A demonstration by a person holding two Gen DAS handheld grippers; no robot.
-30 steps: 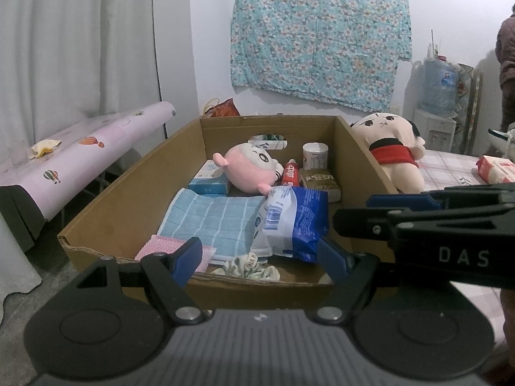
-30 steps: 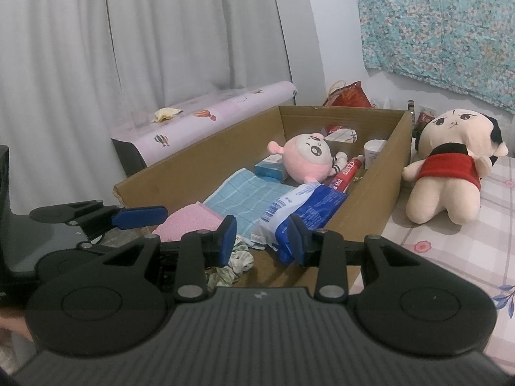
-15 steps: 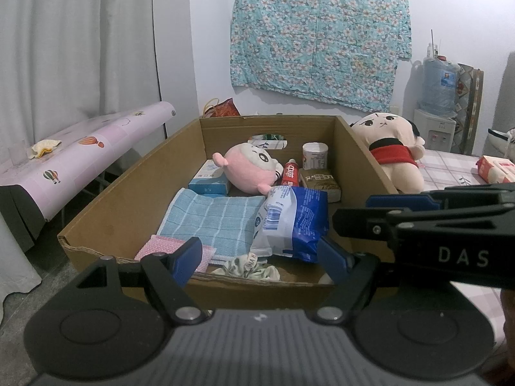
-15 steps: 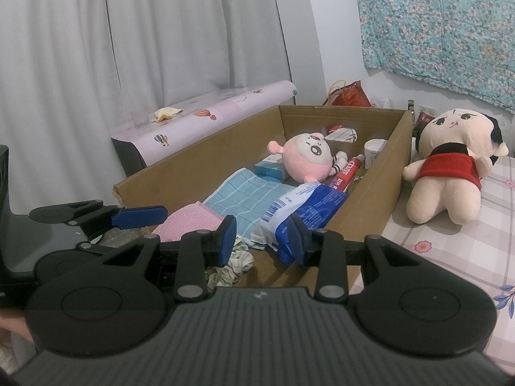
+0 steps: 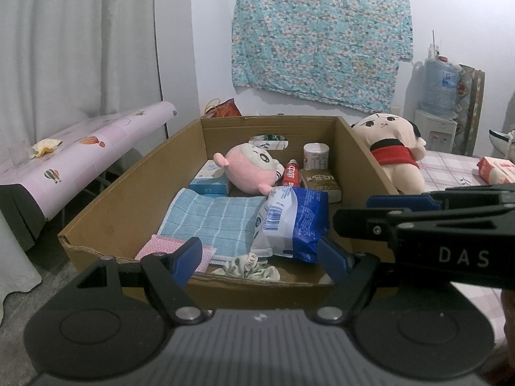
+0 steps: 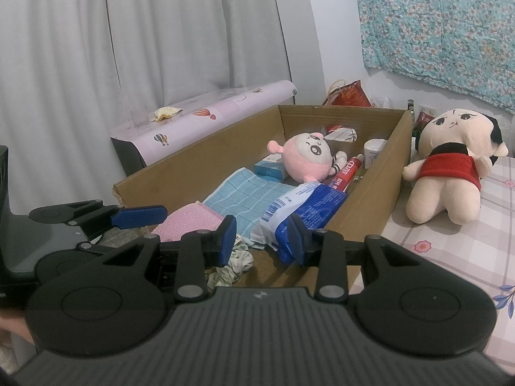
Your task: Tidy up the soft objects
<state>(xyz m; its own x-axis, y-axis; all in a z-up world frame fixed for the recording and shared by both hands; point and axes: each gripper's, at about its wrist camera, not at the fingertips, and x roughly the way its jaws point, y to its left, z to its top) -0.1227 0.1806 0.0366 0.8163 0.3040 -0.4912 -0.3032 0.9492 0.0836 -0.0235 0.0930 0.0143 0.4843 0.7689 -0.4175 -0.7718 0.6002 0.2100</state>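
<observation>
A cardboard box [image 5: 128,206] [image 6: 383,193] holds a pink plush [image 5: 249,172] [image 6: 305,160], a blue checked towel [image 5: 212,215] [image 6: 251,196], a pink cloth [image 5: 164,246] [image 6: 188,218], a crumpled pale cloth [image 5: 248,263] [image 6: 231,263] and a blue-white packet [image 5: 293,225] [image 6: 309,206]. A beige doll in red [image 5: 392,154] [image 6: 447,167] sits outside the box on the right. My left gripper [image 5: 260,257] is open and empty just before the box's near wall. My right gripper [image 6: 262,236] is open and empty at the box's near corner.
The box also holds a toothpaste tube [image 5: 291,175], a small blue carton [image 5: 210,181], a white cup [image 5: 315,156] and a brown packet [image 5: 320,181]. A pink-covered bench [image 5: 74,154] stands left. A checked bedsheet [image 6: 457,251] lies right, with a red-white pack [image 5: 494,169] on it.
</observation>
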